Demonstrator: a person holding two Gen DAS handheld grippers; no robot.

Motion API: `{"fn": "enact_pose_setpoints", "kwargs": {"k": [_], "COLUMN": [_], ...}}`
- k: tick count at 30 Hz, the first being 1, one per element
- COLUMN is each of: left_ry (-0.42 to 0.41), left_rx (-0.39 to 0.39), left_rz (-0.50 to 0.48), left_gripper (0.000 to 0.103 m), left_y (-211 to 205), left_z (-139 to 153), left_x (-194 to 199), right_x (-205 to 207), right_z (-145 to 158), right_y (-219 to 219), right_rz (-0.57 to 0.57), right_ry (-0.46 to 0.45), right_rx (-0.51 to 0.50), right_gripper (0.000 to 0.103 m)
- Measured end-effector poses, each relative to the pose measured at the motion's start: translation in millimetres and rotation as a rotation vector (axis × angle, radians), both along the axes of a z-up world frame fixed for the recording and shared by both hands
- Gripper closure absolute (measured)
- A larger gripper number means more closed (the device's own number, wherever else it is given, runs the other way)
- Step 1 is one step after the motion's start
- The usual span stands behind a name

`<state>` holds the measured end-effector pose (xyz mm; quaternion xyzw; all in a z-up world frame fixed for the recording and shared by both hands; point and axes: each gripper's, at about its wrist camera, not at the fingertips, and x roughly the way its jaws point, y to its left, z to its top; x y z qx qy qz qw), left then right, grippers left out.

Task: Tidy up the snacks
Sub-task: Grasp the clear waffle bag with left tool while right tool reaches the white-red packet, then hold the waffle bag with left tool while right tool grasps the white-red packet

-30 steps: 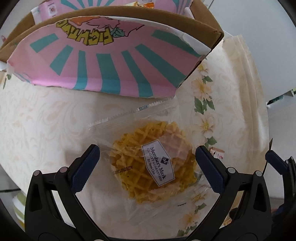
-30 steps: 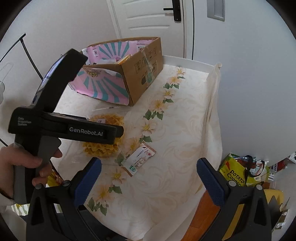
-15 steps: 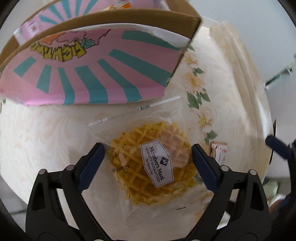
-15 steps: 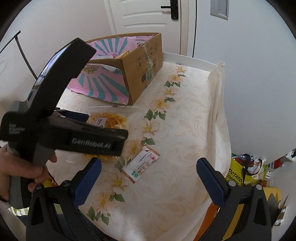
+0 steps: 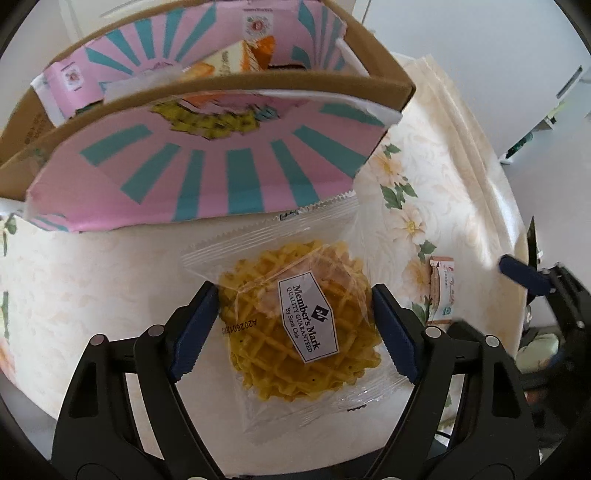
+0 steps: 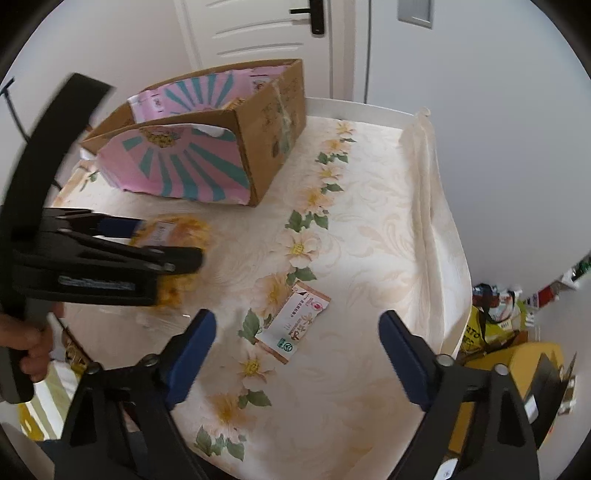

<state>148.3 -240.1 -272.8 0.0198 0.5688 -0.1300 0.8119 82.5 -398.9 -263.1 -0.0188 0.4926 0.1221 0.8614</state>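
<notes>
A clear packet of yellow waffle crisps (image 5: 295, 325) sits between my left gripper's (image 5: 293, 290) blue pads. The jaws are closing and both pads press its sides, creasing the wrapper. Just behind it stands the cardboard box (image 5: 221, 173) with pink and teal striped flaps, and other snacks (image 5: 255, 55) lie inside. In the right wrist view the left gripper (image 6: 110, 240) holds the packet (image 6: 177, 229) in front of the box (image 6: 266, 122). My right gripper (image 6: 297, 315) hangs over a small brown and white sachet (image 6: 295, 325) on the cloth. Its jaws are closing, touching nothing.
The table wears a cream cloth with a flower band (image 6: 314, 199). Its right edge (image 6: 454, 258) drops to a floor with a yellow chip bag (image 6: 476, 332). A person's hand (image 6: 33, 350) grips the left tool. A white door (image 6: 258, 33) stands behind the box.
The left jaws have narrowed onto the waffle packet, and that gripper has rolled and lifted so the box's inside shows. The right jaws have narrowed too, now nearer the sachet.
</notes>
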Motion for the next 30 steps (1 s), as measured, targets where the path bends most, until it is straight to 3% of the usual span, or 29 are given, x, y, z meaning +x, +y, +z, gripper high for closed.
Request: {"fn": "enact_pose_setpoints", "kwargs": {"k": [2,10,15,22,30], "left_ry": [-0.008,-0.022,-0.028,-0.038,-0.078], "left_rx": [-0.004,-0.015,-0.020,-0.035,-0.065], "left_rz": [-0.008,-0.046,-0.050,-0.028,0.039], "left_gripper": [0.023,0.023,0.023,0.023,0.023], "left_y": [6.3,8.4,16.7,22.6,33.8], "left_z": [4.8,15.1,10.6,16.4,43.3], "left_x": [2.0,-1.1,-8.1,-16.2,-31.5], "right_x": [2.3,8.5,9.0,12.4,10.0], "right_z": [-5.4,-27.1,-28.5,-29.5,-15.1], "right_y": [2.1,7.6,13.2,16.5,10.0], "right_rz": [-0.028,-0.172,-0.196,-0.216,-0.183], "right_ry": [0.014,0.066,0.047,0.025,0.003], "right_rx": [-0.007,-0.003,-0.023,-0.031,-0.007], "right_gripper": [0.035,0.061,0.062,0.078,0.081]}}
